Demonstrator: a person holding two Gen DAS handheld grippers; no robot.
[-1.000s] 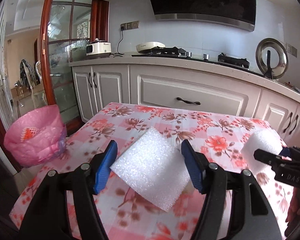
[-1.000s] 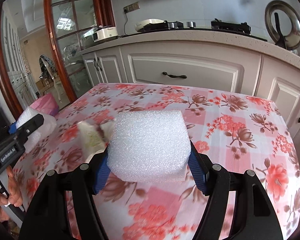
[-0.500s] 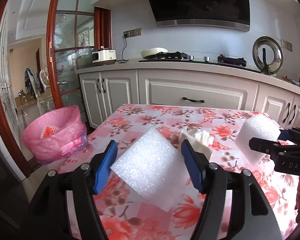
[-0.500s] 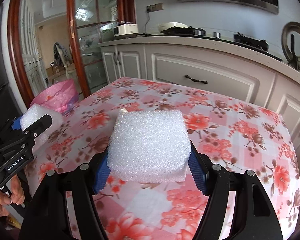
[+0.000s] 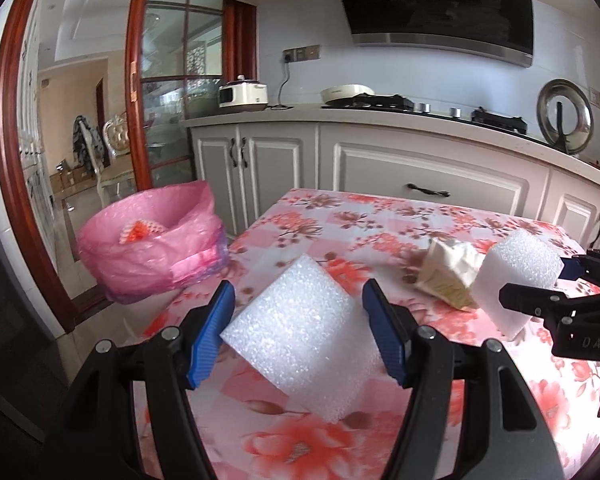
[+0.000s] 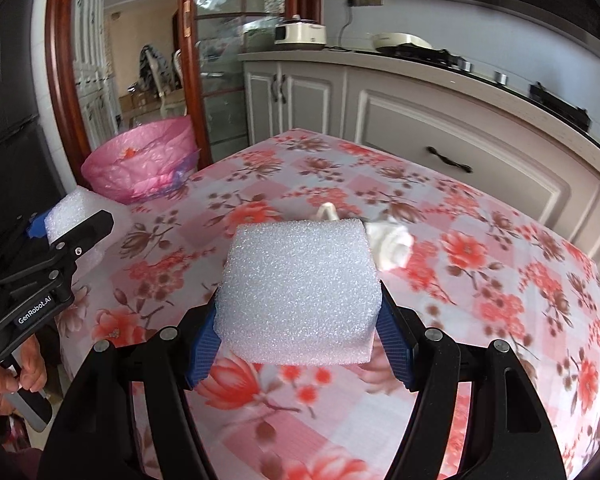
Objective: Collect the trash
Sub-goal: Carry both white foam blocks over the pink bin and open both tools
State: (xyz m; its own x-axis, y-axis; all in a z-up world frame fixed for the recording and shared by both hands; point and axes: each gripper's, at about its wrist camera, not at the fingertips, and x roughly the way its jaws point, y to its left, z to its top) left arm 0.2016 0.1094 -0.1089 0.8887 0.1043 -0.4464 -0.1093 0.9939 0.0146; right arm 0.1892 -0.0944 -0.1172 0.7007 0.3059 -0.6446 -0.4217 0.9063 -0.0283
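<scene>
Left wrist view shows two white foam blocks: your left hand-held gripper (image 5: 298, 334) pinches one (image 5: 300, 336), your right hand-held gripper (image 6: 298, 322) clamps the other (image 6: 298, 292); one crumpled paper wad (image 5: 450, 276) lies ahead on the desk (image 5: 340, 224).

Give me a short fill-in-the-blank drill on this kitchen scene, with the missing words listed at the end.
1. Each gripper, left gripper and right gripper, is shut on a white ____ block.
2. The plastic liner of the round trash bin beside the table is coloured ____.
3. The crumpled cream paper wrapper lies on the ____-patterned tablecloth.
4. The trash bin stands on the ____, not on the table.

Missing words: foam; pink; flower; floor
</scene>
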